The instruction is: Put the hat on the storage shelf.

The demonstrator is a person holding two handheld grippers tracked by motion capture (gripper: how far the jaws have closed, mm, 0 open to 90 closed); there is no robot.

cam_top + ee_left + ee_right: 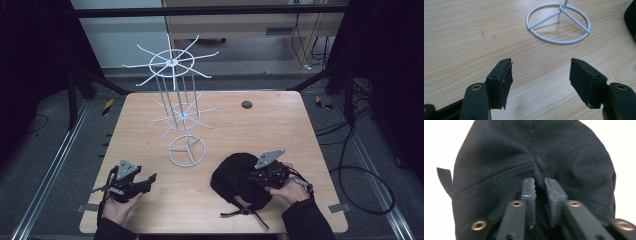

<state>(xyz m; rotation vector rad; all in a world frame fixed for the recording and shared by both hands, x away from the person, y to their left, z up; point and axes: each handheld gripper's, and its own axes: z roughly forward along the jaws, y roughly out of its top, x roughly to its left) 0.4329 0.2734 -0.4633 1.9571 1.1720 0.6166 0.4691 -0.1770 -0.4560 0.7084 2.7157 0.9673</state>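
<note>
Pinching a fold of fabric near the crown button, the right gripper [539, 185] has its jaws nearly together on a black cap [235, 175], which lies on the near right part of a wooden table [280, 125]. The cap's strap [245, 211] trails toward the table's near edge. On the near left, the left gripper [541, 75] rests low over bare wood with its jaws wide apart and nothing between them. A white wire rack [175, 90] stands upright near the table's middle, with two tiers of spokes and a round base ring [559, 23] just ahead of the left gripper.
</note>
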